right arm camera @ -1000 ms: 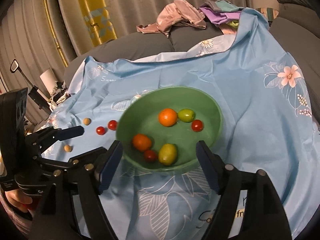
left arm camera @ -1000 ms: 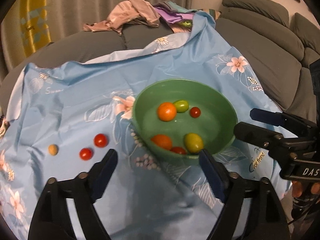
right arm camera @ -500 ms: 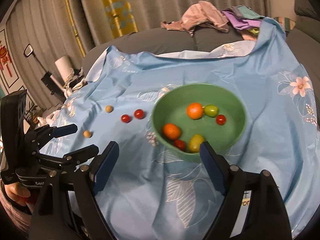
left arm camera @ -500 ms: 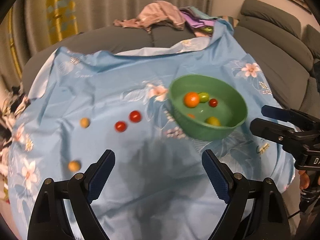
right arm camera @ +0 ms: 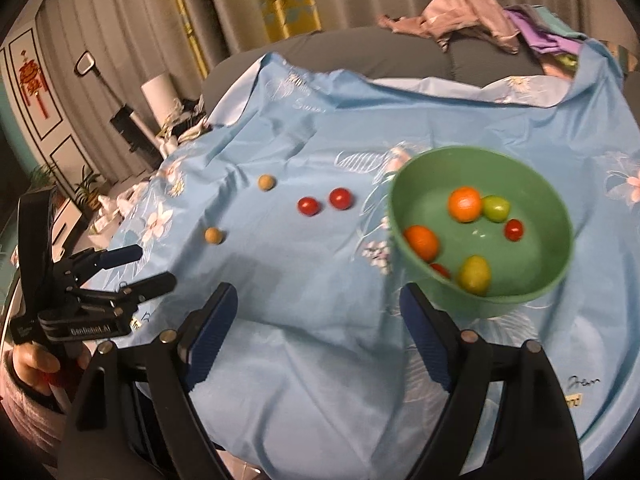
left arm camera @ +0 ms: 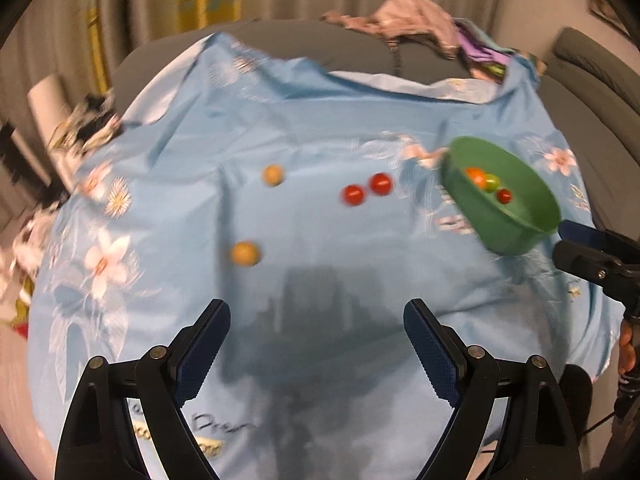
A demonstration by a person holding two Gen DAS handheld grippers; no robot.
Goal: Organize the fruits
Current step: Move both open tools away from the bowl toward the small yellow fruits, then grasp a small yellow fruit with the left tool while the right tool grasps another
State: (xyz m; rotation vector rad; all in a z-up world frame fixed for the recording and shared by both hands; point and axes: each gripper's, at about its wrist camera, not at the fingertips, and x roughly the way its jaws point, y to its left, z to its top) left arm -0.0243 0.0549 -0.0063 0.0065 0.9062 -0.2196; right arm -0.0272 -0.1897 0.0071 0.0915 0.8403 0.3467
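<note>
Both grippers are spread and hold nothing: the left gripper (left arm camera: 316, 344) has swung away from the green bowl (right arm camera: 560, 268) within the last second and now faces the loose fruit, while the right gripper (right arm camera: 318, 326) has drawn back beside the bowl. That suggests another pick is coming — four pieces still lie outside on the cloth. Two red tomatoes (left arm camera: 368, 190) sit close together left of the bowl, and two tan fruits (left arm camera: 245, 254) lie further left, apart. Six fruits are in the bowl already (oranges, greens, reds). Everything rests on a wrinkled blue flowered cloth (right arm camera: 304, 272) spread over a grey sofa — clothes piled behind, curtains beyond.
</note>
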